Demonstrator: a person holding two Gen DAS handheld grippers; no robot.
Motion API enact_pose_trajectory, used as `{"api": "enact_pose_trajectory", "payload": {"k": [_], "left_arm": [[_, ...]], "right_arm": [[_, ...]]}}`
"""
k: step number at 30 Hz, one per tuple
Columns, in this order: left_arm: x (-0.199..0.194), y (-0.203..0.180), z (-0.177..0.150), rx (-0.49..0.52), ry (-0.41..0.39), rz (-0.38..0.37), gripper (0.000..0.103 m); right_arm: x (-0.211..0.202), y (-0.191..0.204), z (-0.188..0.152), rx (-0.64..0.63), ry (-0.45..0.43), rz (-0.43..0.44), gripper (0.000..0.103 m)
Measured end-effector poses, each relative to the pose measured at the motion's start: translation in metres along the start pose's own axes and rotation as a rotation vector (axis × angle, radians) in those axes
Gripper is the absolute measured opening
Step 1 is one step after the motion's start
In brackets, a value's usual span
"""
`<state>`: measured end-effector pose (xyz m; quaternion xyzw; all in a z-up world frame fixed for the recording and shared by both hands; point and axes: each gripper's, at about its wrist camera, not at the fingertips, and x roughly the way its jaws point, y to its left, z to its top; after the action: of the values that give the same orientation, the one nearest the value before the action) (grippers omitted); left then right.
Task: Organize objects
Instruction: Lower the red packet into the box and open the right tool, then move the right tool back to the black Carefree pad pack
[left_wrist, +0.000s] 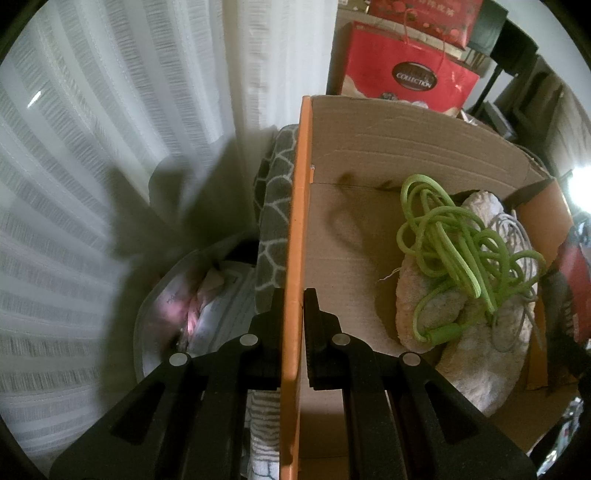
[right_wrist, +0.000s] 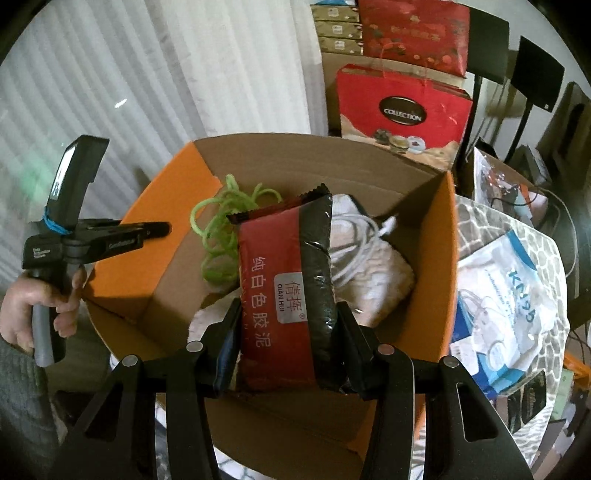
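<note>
An orange cardboard box (left_wrist: 369, 147) stands open, with a tangled green cord (left_wrist: 454, 236), a white cable (left_wrist: 513, 229) and fuzzy white slippers (left_wrist: 480, 369) lying inside. My left gripper (left_wrist: 293, 293) is shut on the box's orange side wall (left_wrist: 295, 221), one finger on each face. In the right wrist view, my right gripper (right_wrist: 290, 314) is shut on a red and black packet (right_wrist: 284, 291) that hangs over the box (right_wrist: 447, 258), above the green cord (right_wrist: 221, 229) and the white cable (right_wrist: 354, 243). The left gripper (right_wrist: 162, 229) appears at the box's left wall, held by a hand (right_wrist: 37, 306).
A red "Collection" gift bag (right_wrist: 402, 110) and stacked boxes stand behind the box. White curtains (left_wrist: 110, 147) hang on the left. A grey patterned cloth (left_wrist: 273, 206) lies under the box. A white and blue mask bag (right_wrist: 517, 288) lies to the right, and a plastic bag (left_wrist: 207, 306) to the left.
</note>
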<state>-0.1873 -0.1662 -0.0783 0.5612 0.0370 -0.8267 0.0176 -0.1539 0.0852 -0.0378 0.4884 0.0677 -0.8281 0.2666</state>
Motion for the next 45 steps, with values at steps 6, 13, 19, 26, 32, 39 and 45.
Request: {"api": "enact_pose_trajectory", "payload": {"k": [6, 13, 19, 26, 32, 39, 45], "left_arm": [[-0.001, 0.0, 0.0, -0.001, 0.001, -0.002, 0.008], [-0.001, 0.0, 0.001, -0.002, 0.001, -0.005, 0.008], [0.0, -0.001, 0.002, -0.005, 0.002, -0.007, 0.008], [0.002, -0.001, 0.002, -0.007, 0.003, -0.005, 0.008], [0.002, -0.002, 0.003, -0.007, 0.003, -0.003, 0.009], [0.003, 0.001, 0.003, -0.003, 0.003, 0.0, 0.009], [0.003, 0.002, 0.002, -0.003, 0.003, 0.002, 0.009]], "right_arm": [[0.01, 0.008, 0.0, -0.005, 0.012, 0.006, 0.049], [0.018, 0.015, -0.001, -0.017, 0.021, -0.006, 0.05], [0.012, 0.018, -0.002, -0.031, -0.017, -0.032, 0.065], [-0.011, 0.02, 0.002, -0.063, -0.092, -0.104, 0.079], [-0.033, 0.009, 0.002, -0.053, -0.14, -0.138, 0.085], [-0.052, -0.003, -0.003, -0.037, -0.178, -0.181, 0.085], [-0.064, -0.018, -0.009, -0.005, -0.194, -0.195, 0.085]]}}
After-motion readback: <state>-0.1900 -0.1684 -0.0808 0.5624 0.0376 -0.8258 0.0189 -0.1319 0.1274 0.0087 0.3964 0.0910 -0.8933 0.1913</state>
